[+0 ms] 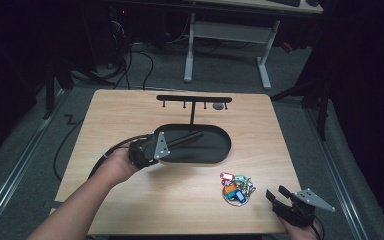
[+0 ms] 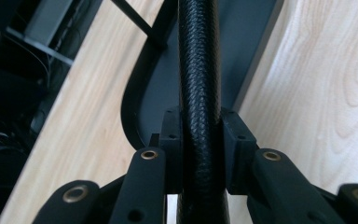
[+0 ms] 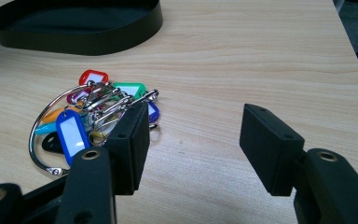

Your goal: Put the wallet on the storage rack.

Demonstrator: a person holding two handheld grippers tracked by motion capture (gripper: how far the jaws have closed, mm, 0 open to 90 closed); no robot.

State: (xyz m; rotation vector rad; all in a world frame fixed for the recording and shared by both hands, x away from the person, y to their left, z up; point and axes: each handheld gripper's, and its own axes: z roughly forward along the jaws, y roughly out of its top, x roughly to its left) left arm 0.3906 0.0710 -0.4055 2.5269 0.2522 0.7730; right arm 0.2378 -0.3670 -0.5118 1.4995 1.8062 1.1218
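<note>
My left gripper reaches over the left end of a black oval tray. Seen from the left gripper view, the left gripper has its pads pressed on both sides of a black braided rod that runs forward over the tray. A bunch of coloured key tags on a metal ring lies on the table near the front right. My right gripper rests just right of it, open with nothing between its jaws. In the right gripper view the key bunch lies to the left of the right gripper.
A black T-shaped hook rack rises from the back of the tray, with a small grey thing at its right end. The wooden table ends close behind the rack. A white desk frame stands on the floor beyond.
</note>
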